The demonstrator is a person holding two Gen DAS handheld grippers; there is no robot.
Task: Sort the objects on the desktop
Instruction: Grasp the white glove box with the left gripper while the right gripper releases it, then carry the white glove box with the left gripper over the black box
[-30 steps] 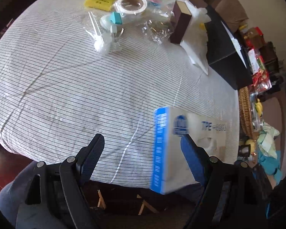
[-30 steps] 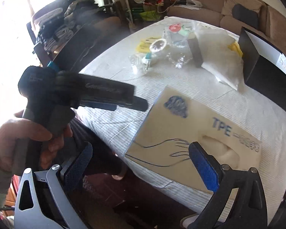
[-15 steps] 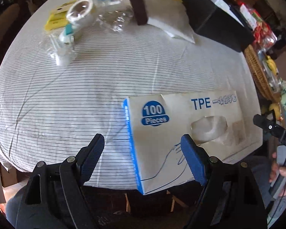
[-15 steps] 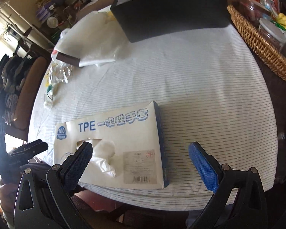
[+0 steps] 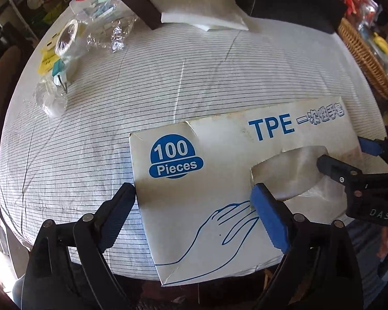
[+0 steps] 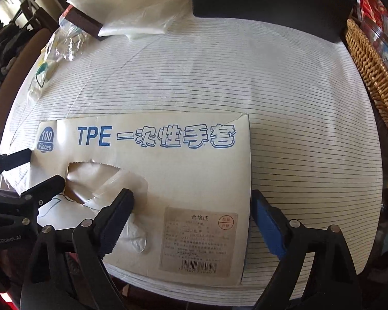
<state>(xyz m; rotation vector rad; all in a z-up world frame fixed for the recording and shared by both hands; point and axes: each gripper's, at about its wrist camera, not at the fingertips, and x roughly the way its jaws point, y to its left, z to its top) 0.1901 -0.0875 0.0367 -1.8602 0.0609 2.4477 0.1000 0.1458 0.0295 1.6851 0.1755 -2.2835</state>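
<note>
A flat white and blue glove box [image 5: 219,180], marked "100 Pieces" and "TPE", lies at the near edge of the striped tablecloth [image 5: 168,82]; it also shows in the right wrist view [image 6: 168,180]. My left gripper [image 5: 194,206] is open over the box's left end, one finger off its left edge, one beside the dispensing hole. My right gripper [image 6: 191,214] is open over the box's right end, its left finger on the plastic glove [image 6: 132,230] sticking out of the hole. Each gripper shows in the other's view, right gripper [image 5: 349,165] and left gripper [image 6: 36,173].
Far left lie a tape roll [image 5: 67,37], yellow packets [image 5: 46,58], a teal clip [image 5: 58,68] and crumpled clear plastic [image 5: 111,36]. A brown block [image 5: 137,7], a white bag [image 5: 201,5] and a black box [image 5: 297,2] sit at the back. A wicker basket [image 5: 364,54] stands right.
Both grippers have come down and closer to the glove box, now straddling its two ends. The box lies flat in the same place as half a second ago.
</note>
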